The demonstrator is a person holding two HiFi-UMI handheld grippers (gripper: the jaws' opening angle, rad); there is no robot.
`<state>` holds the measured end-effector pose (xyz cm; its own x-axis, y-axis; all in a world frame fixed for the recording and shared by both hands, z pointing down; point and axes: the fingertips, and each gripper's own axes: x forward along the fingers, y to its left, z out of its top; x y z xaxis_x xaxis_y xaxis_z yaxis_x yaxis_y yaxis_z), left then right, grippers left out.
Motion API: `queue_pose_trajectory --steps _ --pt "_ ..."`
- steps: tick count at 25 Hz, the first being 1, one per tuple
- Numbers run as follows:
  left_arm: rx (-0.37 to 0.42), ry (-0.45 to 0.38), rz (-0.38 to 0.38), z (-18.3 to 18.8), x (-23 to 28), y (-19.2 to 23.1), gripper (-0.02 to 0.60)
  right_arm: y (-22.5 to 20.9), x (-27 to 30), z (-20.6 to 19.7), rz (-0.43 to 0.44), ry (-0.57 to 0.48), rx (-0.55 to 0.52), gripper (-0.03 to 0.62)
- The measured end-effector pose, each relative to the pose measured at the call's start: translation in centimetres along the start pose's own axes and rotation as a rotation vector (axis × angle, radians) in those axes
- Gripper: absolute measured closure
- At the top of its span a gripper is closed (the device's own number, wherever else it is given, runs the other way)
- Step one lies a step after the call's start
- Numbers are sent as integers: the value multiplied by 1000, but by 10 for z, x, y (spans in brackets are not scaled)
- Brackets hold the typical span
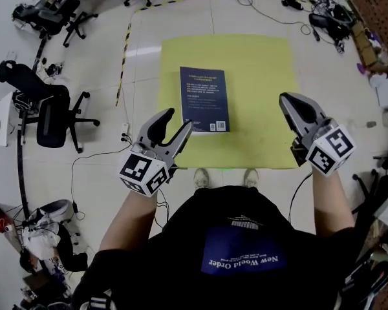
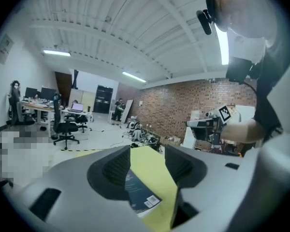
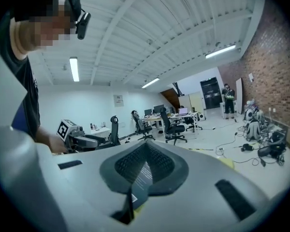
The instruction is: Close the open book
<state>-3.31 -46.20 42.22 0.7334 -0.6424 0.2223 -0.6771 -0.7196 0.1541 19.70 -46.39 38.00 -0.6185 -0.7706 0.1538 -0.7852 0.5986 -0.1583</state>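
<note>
The left claw [image 1: 178,119] is spread wide with nothing between its jaws; through the gap you just see the floor far below. The right claw [image 1: 286,101] is pressed together at the tips and holds nothing either. Both are held up at about waist height, well above the work, pointing out ahead of the person.

Below and between them lies the book [image 1: 204,99], flat on the mat [image 1: 265,76]. It is closed, with the dark blue back cover and its barcode facing up. From where I stand the job looks done: no page is lifted, the covers sit square, and neither claw is near it. I would say nothing is left but to step back.

The mat is a plain yellow square laid on the pale floor [image 1: 149,173], and the person's shoes [image 1: 201,177] stand at its near edge. Striped tape [image 1: 124,50] marks off the area on the left. Beyond that are a black office chair [image 1: 52,112], loose cables, cluttered desks along the far side, a brick wall [image 2: 183,108] and strip lights on a white ribbed ceiling.
</note>
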Motion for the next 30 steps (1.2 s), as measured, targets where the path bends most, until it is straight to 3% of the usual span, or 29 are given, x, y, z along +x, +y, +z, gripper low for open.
queue_pose_trajectory --steps 1,7,12,17,30 --pt "-5 -12 -28 9 0 -8 355 1 -6 7 -9 4 7 605" --pt "-92 -88 -115 42 -9 -34 574 20 -34 29 -21 28 18 605" --pt "-108 -130 -170 57 -12 -46 575 26 -45 44 -14 -14 55 606" --pt "-100 -144 -146 57 -20 -41 575 20 -54 50 -17 -52 93 608" --pt "-119 -169 -111 62 -29 -31 575 19 -48 52 6 -21 52 609"
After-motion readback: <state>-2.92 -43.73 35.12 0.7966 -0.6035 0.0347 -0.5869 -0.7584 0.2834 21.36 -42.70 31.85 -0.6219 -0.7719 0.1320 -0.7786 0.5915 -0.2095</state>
